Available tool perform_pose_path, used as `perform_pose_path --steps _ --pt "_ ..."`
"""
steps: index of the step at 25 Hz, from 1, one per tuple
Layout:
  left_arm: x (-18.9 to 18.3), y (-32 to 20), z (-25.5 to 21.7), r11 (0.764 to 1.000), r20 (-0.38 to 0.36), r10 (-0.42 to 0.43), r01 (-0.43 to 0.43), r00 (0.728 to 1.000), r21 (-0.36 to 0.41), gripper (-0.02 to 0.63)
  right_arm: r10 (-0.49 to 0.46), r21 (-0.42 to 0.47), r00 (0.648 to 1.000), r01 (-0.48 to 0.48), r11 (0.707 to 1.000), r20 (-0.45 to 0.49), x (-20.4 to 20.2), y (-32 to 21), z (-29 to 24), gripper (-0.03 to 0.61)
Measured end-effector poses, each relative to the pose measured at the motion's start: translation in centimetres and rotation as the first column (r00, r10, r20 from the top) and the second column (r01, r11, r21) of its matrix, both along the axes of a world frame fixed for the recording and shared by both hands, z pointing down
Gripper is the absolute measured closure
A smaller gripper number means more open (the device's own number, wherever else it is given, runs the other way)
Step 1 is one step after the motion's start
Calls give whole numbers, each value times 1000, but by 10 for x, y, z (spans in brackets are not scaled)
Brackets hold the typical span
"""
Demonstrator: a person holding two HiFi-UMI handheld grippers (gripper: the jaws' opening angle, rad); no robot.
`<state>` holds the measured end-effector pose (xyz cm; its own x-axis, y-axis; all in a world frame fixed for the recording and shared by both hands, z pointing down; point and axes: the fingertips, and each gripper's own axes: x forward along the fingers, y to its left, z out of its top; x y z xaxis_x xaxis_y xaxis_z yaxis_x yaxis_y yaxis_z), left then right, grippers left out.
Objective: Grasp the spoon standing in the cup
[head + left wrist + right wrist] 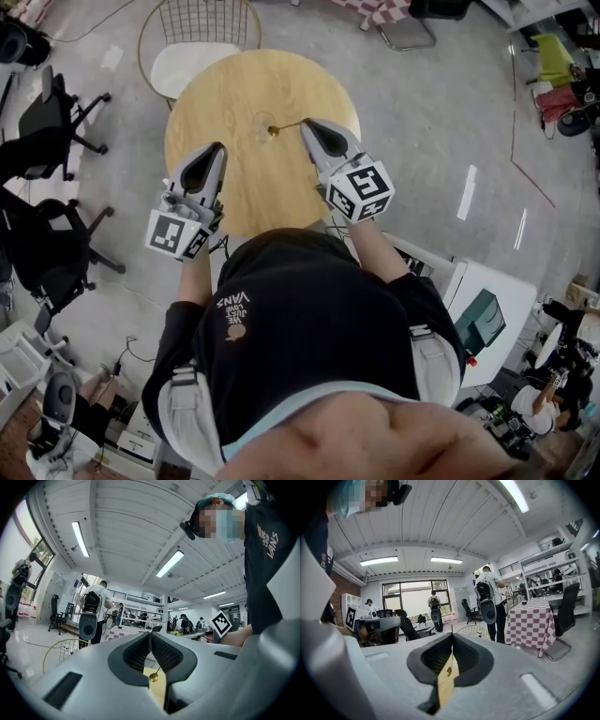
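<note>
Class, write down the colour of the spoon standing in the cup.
Gold. The spoon shows best in the head view, against the wooden table.

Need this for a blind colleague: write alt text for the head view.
Seen from above, the right grey tongs pinch the handle of a thin gold spoon standing in a clear glass cup on a round wooden table. The left grey tongs hover shut nearby.
</note>
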<state>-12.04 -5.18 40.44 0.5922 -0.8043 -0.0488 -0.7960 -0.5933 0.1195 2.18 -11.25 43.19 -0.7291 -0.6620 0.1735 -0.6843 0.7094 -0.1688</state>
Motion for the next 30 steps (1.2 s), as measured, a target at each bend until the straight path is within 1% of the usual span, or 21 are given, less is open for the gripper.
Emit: perform_pose_path --steps 30 --pt "-23 13 1 999 0 -32 32 999 6 598 13 -18 999 -14 1000 -42 6 23 7 577"
